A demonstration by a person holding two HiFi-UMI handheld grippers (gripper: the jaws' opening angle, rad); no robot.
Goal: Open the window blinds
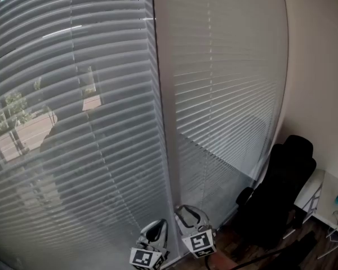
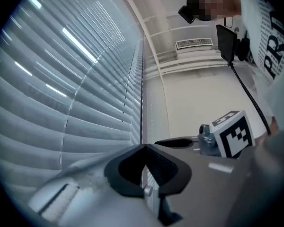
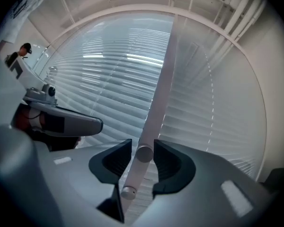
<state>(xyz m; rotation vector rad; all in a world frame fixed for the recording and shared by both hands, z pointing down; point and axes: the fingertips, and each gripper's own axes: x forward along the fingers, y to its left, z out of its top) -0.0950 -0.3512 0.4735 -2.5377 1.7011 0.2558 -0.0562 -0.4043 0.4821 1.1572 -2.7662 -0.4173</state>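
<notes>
Window blinds (image 1: 101,122) cover the wall ahead, slats mostly closed. The right gripper (image 3: 143,148) stands wide open and empty before the white frame post (image 3: 157,91). The left gripper (image 2: 144,148) is closed and empty. No control cord shows, so it is probably best to find it first.

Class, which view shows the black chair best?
The head view: the chair shows its back and seat at lower right, near the blinds. The right gripper view catches only a dark sliver at its right edge, probably the chair. The left gripper view shows none of it.
</notes>
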